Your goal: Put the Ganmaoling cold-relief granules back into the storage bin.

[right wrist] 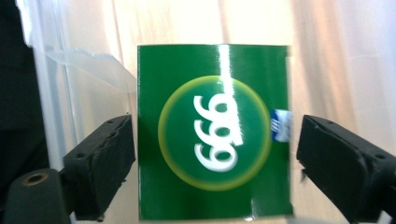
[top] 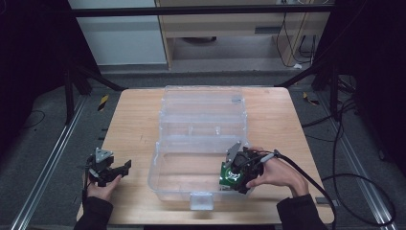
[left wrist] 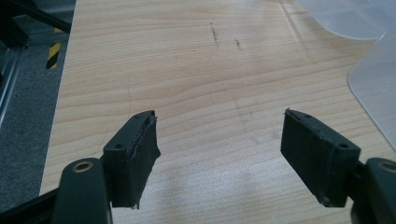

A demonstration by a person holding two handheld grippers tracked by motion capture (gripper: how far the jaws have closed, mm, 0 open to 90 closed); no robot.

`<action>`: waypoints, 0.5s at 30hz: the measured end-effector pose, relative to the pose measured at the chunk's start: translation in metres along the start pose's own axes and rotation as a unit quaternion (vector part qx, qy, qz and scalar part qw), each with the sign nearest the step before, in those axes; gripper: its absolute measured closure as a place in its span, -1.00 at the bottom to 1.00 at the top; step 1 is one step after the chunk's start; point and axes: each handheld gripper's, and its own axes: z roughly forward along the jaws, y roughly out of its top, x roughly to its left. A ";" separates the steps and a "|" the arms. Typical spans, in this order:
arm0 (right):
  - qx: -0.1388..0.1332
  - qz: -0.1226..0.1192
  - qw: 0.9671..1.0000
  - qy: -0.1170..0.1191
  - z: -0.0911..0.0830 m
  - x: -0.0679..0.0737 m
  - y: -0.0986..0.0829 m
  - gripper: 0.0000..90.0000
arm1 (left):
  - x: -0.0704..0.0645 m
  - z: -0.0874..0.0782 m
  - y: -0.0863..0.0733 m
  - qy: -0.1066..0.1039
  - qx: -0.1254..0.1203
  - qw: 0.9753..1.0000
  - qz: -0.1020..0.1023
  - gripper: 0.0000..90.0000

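Note:
A green box (top: 229, 175) printed with white digits in a yellow-ringed circle stands at the right end of a clear plastic bin (top: 154, 165). In the right gripper view the green box (right wrist: 212, 130) sits between the two jaws of my right gripper (right wrist: 215, 135). The left jaw is at its edge and a small gap shows before the right jaw, so the gripper is open. From above, my right gripper (top: 235, 178) reaches down into the bin. My left gripper (top: 122, 168) rests open near the table's left edge, and its jaws (left wrist: 219, 126) hold nothing over bare wood.
The bin's clear lid (top: 201, 103) lies open and flat toward the back of the wooden table (top: 134, 120). A corner of clear plastic (left wrist: 373, 88) shows at the right of the left gripper view. A cable (top: 335, 177) trails off the right gripper.

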 end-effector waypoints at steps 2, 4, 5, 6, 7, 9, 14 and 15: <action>-0.017 0.007 1.000 -0.002 -0.009 0.000 -0.002 -0.72 | 0.000 0.000 0.000 0.000 0.000 1.000 0.001 -0.41; -0.033 0.010 0.999 -0.007 -0.017 0.000 -0.004 -0.75 | -0.001 0.000 0.000 0.001 0.000 1.000 0.001 -0.41; -0.042 0.011 0.999 -0.013 -0.021 0.000 -0.006 -0.77 | -0.001 0.000 0.000 0.000 0.000 1.000 0.001 -0.41; -0.050 0.012 0.998 -0.021 -0.025 0.001 -0.007 -0.79 | 0.000 0.000 0.000 0.000 0.000 1.000 0.001 -0.41; -0.058 0.014 0.998 -0.028 -0.029 0.001 -0.009 -0.81 | 0.000 0.000 0.000 0.001 0.000 1.000 0.000 -0.41; -0.076 0.023 0.996 -0.041 -0.037 0.003 -0.013 -0.83 | 0.000 0.000 0.000 0.001 0.000 1.000 0.000 -0.41; -0.121 0.063 0.987 -0.079 -0.052 0.004 -0.029 -0.87 | 0.000 -0.001 0.000 0.001 0.000 1.000 0.000 -0.41; -0.128 0.072 0.985 -0.089 -0.055 0.004 -0.034 -0.88 | 0.000 -0.001 0.000 0.001 0.000 1.000 0.000 -0.41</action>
